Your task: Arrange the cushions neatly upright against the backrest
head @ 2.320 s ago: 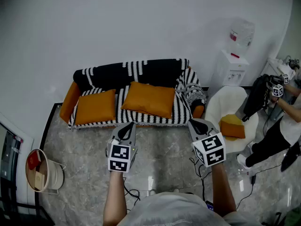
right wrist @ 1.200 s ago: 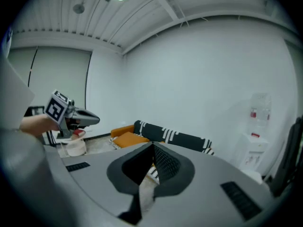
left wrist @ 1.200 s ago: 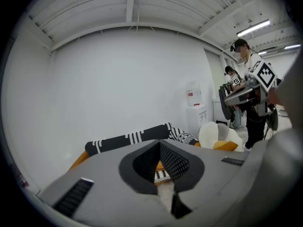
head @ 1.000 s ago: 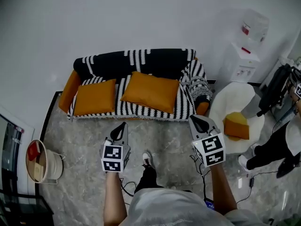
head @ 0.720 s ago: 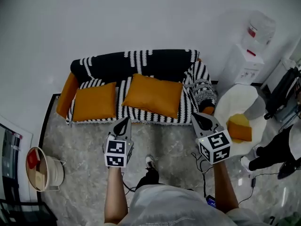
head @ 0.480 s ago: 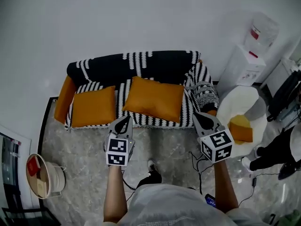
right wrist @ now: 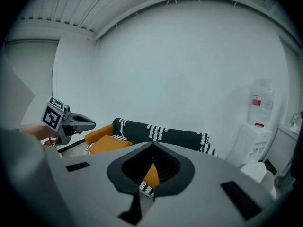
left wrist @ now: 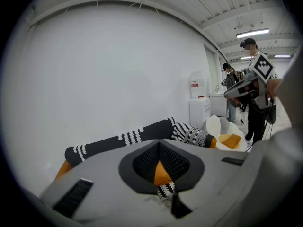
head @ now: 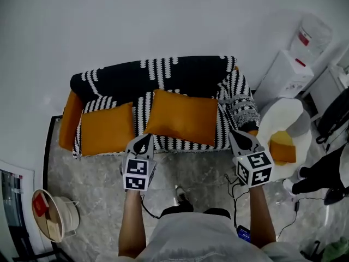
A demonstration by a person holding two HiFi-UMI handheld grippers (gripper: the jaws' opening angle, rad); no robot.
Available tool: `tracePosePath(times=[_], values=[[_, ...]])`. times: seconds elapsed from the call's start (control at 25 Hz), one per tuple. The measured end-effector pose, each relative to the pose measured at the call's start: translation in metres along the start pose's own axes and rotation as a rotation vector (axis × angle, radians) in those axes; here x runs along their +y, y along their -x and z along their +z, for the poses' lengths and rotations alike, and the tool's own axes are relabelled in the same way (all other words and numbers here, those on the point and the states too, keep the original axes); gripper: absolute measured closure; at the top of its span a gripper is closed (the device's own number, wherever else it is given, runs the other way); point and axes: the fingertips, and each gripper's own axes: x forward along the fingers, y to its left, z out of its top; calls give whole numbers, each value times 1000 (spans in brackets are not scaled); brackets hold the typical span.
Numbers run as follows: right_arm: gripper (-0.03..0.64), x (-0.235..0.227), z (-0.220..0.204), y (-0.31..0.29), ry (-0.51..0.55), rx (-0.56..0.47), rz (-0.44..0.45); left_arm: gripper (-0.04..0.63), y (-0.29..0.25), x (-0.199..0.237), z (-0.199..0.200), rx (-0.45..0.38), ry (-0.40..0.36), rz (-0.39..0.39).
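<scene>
The person has stepped closer over the last couple of seconds: the sofa (head: pixel 226 116) now fills more of the head view, and both tools have come up to the front edge of its seat.

The left cushion (head: pixel 106 129) still lies flat on the seat, as before. The left tool (head: pixel 143 141) is just in front of its right corner, jaws fully closed and holding nothing.

The right cushion (head: pixel 184 116) is also still flat, its back edge only just reaching the foot of the backrest (head: pixel 158 76). The right tool (head: pixel 240 137) is off this cushion's right corner, near the sofa arm, likewise closed and empty.

A third orange cushion (head: pixel 283 147) sits apart on the white chair (head: pixel 283 113).

So only the approach is done. No cushion has been stood up yet, and both tools must open before either can grip one.
</scene>
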Motion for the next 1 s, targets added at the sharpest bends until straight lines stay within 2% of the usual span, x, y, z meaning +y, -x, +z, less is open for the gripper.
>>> tracePosePath(times=[0.16,0.4,0.8,1.0], values=[[614,4,-4,-20,-53,27,29,583,-21,18,-8,21,5,-17],[614,-8,-31,-52,-127,106,-1,583,-54,33,-29,53,11,-40],[610,-44,-95,-120,-192,210,-17,572,-120,45,-88,147,35,-103],[561,-68,-147,-155,-208,270,-39,549,-164,45,-134,202,74,-101]])
